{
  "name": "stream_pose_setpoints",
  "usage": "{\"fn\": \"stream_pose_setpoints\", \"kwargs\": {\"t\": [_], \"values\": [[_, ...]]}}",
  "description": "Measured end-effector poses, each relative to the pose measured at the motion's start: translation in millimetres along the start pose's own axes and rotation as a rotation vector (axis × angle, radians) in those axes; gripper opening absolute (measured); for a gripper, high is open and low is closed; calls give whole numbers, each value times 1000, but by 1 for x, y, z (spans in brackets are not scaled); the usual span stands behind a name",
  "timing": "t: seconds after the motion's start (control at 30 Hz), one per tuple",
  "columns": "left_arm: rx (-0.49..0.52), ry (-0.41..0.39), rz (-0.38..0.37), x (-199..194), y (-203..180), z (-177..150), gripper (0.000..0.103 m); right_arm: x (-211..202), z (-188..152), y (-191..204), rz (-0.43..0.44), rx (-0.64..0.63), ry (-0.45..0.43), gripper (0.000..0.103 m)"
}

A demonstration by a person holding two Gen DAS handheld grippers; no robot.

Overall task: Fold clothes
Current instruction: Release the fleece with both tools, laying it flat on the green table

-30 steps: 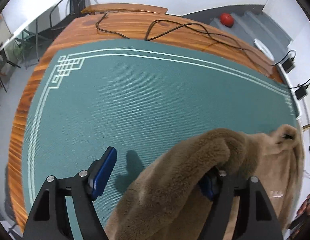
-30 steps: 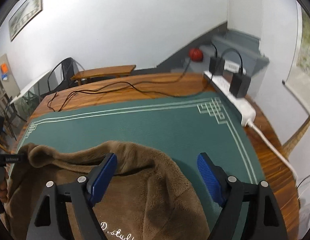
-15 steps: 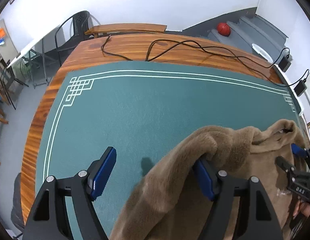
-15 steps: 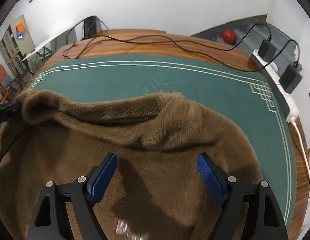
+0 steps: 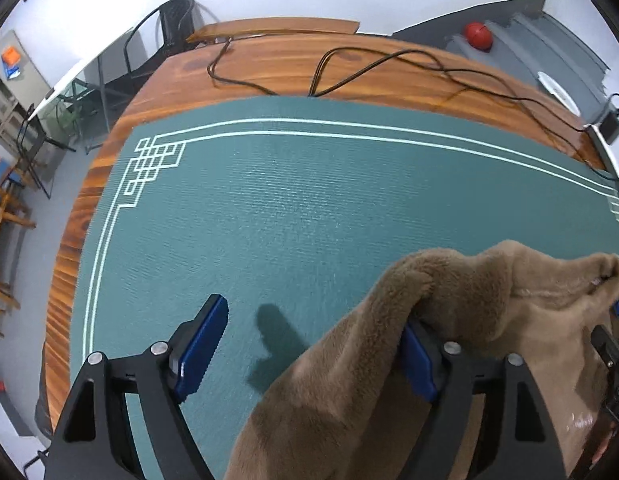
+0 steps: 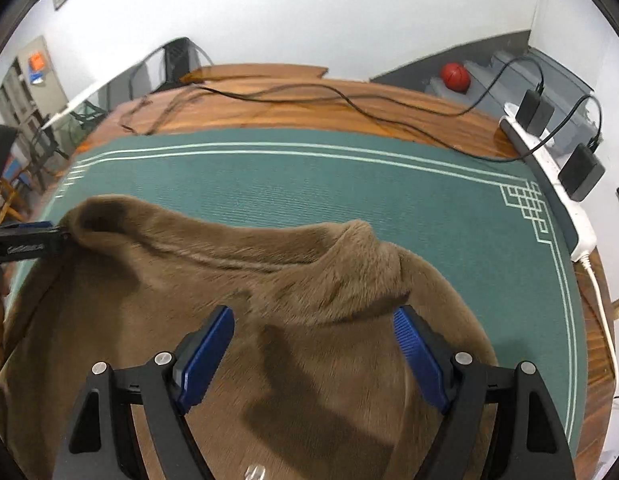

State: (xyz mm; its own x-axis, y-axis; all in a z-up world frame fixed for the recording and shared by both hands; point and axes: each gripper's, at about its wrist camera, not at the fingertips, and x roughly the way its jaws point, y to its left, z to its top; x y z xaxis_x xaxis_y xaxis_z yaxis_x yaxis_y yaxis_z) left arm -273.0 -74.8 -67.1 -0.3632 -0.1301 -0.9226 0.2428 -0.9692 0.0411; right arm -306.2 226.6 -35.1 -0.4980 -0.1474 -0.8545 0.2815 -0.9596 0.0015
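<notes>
A brown fluffy garment [image 6: 309,280] lies bunched on the green mat [image 6: 309,184], filling the near half of the right wrist view. My right gripper [image 6: 313,314] hangs open just above it, both blue pads clear of the fabric. In the left wrist view the garment [image 5: 469,292] drapes over the right-hand finger of my left gripper [image 5: 313,320], whose jaws are opening. A fold hangs into the gap, and the left pad [image 5: 201,348] stands free over bare mat. The left gripper's finger [image 6: 29,238] shows at the garment's left corner.
The mat [image 5: 269,200] has a white line border and covers a wooden table [image 5: 293,64]. Black cables [image 5: 389,60] trail across the far wood. A white power strip [image 6: 557,184] with black adapters lies along the right edge. A red ball [image 6: 453,74] and a chair [image 5: 169,20] stand beyond.
The right gripper has come down and forward over the garment, which now fills its view. The left view has tilted up, and the left jaws have widened slightly with the fabric still on one finger.
</notes>
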Motion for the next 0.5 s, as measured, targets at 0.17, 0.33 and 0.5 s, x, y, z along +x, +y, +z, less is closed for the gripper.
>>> {"fn": "stream_pose_setpoints", "kwargs": {"t": [0.17, 0.33, 0.5], "values": [[19, -34, -39, -39, 4, -21, 84, -51, -32, 9, 49, -50, -51, 84], [41, -48, -55, -68, 13, -52, 85, -97, -91, -19, 7, -31, -62, 84], [50, -26, -59, -92, 11, -98, 85, -141, -162, -66, -65, 66, -21, 84]]}}
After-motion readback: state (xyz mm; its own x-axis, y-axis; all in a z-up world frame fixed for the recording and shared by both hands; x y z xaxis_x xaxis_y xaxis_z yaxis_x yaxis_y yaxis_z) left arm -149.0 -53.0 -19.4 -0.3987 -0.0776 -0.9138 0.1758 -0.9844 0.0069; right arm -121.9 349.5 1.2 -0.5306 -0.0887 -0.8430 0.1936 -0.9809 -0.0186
